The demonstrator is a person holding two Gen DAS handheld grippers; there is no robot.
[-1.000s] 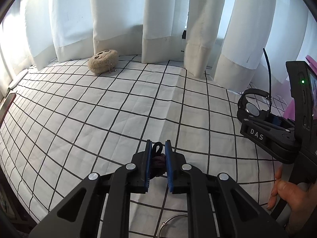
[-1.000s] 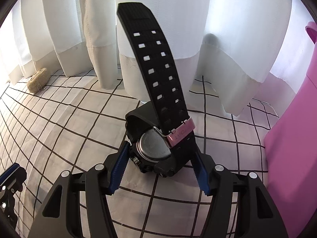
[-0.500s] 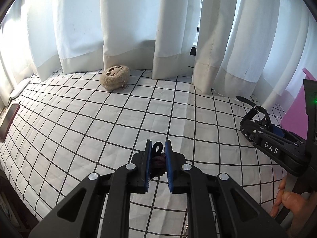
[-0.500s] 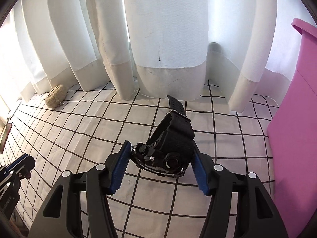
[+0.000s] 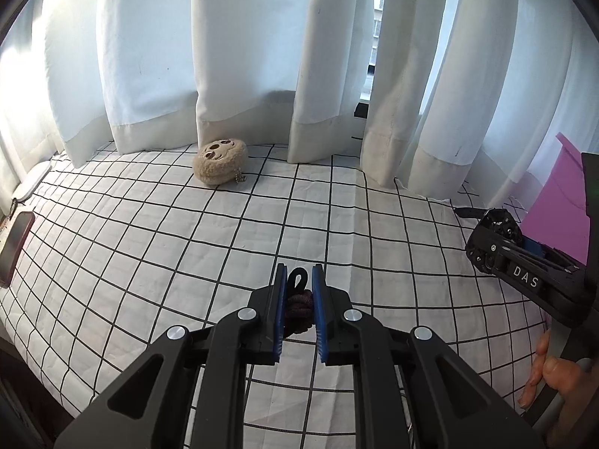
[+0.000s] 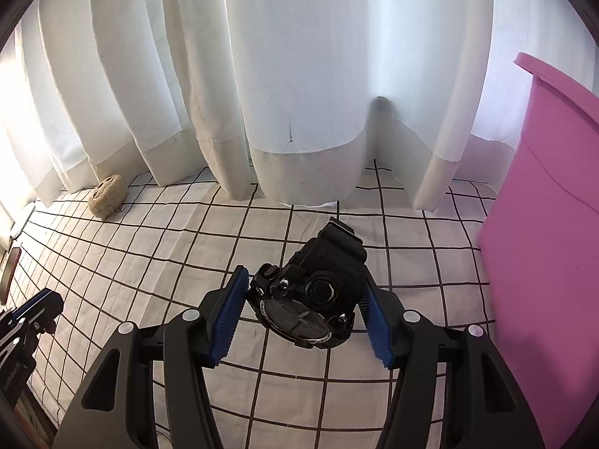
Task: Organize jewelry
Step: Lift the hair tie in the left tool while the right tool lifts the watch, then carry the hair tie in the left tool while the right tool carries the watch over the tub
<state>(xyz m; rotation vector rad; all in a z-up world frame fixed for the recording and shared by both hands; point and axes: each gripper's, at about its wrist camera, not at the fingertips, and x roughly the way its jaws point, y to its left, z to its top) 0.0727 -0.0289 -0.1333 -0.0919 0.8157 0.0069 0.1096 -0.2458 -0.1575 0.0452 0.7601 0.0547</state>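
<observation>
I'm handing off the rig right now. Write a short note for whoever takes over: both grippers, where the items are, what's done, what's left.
Left gripper: shut on a dark maroon braided cord bracelet, held above the grid-pattern white cloth.
Right gripper: shut on a chunky black digital wristwatch, beside the pink plastic bin.
Fuzzy beige plush pouch sits by the white curtains.
Done: both items picked up.
Left: probably drop them in the bin; neither is placed yet.

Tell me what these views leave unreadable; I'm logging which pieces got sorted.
- Pink bin: interior hidden by its wall, right wrist view.
- Dark braided item: mostly hidden between the left gripper fingers.
- Watch in the right gripper: dial too foreshortened to read.
</observation>
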